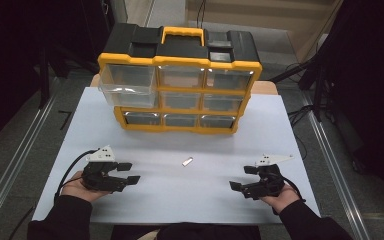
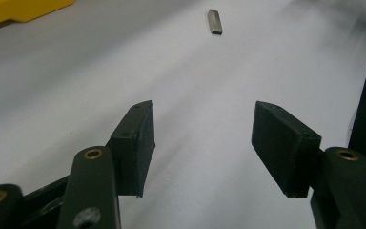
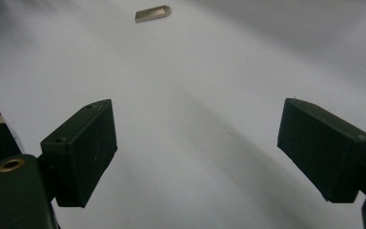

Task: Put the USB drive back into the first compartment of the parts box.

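White tabletop point(image 1: 145, 200) fills my working area, with dark floor and metal rails around it and a yellow-and-black drawer organizer point(image 1: 180, 85) at the far edge. I hold my left gripper point(image 1: 128, 172) and right gripper point(image 1: 242, 177) wide open and empty, resting low at either side. Between them lies the small metal piece point(image 1: 187, 161), untouched; picking it up is, I judge, all ahead.

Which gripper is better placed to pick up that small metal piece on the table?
Probably the left gripper: open, and nearer the metal piece in the high view. The right gripper is open too, slightly farther off. It's close.
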`<action>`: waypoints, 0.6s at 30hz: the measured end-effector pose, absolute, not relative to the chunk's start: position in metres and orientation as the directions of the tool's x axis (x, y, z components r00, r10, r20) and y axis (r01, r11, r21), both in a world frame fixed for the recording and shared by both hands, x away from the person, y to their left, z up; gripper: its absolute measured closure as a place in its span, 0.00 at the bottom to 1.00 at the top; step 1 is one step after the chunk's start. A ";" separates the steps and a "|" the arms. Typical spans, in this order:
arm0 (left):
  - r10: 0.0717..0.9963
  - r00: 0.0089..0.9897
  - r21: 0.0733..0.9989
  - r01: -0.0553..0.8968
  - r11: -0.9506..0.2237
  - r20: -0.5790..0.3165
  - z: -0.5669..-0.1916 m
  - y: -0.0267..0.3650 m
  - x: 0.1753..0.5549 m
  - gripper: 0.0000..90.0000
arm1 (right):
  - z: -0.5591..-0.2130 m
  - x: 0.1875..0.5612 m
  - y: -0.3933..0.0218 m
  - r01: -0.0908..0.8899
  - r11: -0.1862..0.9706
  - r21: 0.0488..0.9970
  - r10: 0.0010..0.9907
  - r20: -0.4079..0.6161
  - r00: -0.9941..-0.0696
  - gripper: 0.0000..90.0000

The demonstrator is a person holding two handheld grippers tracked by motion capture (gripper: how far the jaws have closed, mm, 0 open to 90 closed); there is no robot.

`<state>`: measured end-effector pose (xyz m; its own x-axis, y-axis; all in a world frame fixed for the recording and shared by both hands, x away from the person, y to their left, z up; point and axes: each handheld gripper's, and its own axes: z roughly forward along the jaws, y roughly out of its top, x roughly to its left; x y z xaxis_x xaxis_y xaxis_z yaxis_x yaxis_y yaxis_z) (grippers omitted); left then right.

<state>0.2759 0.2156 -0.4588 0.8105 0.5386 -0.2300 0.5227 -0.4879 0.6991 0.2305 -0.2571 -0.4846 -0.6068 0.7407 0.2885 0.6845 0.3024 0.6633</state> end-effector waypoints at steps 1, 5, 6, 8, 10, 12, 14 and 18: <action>0.539 0.809 0.699 0.527 -0.483 -0.237 -0.459 0.216 0.277 0.46 | -0.486 0.232 -0.257 0.687 0.307 0.659 0.737 0.292 -0.610 0.13; 0.530 0.808 0.708 0.531 -0.466 -0.257 -0.458 0.215 0.280 0.46 | -0.491 0.237 -0.257 0.700 0.315 0.641 0.728 0.311 -0.611 0.13; 0.535 0.803 0.701 0.541 -0.465 -0.264 -0.458 0.214 0.280 0.46 | -0.491 0.238 -0.257 0.701 0.316 0.639 0.726 0.313 -0.612 0.13; 0.541 0.793 0.694 0.557 -0.456 -0.281 -0.457 0.213 0.281 0.44 | -0.492 0.238 -0.256 0.696 0.327 0.639 0.725 0.303 -0.618 0.13; 0.537 0.801 0.708 0.539 -0.456 -0.265 -0.457 0.212 0.282 0.42 | -0.493 0.238 -0.255 0.696 0.334 0.635 0.720 0.305 -0.623 0.13; 0.541 0.795 0.700 0.550 -0.455 -0.273 -0.458 0.212 0.283 0.36 | -0.494 0.237 -0.255 0.693 0.343 0.634 0.714 0.304 -0.631 0.13; 0.545 0.788 0.697 0.562 -0.445 -0.287 -0.458 0.212 0.285 0.31 | -0.495 0.237 -0.256 0.696 0.340 0.633 0.716 0.306 -0.628 0.13; 0.547 0.784 0.686 0.572 -0.450 -0.294 -0.459 0.211 0.286 0.24 | -0.494 0.237 -0.255 0.696 0.329 0.638 0.713 0.316 -0.626 0.13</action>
<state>0.2861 0.2106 -0.4592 0.7839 0.5467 -0.2943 0.5716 -0.4504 0.6858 0.2366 -0.2549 -0.4939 -0.6261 0.7127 0.3163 0.6963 0.3285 0.6381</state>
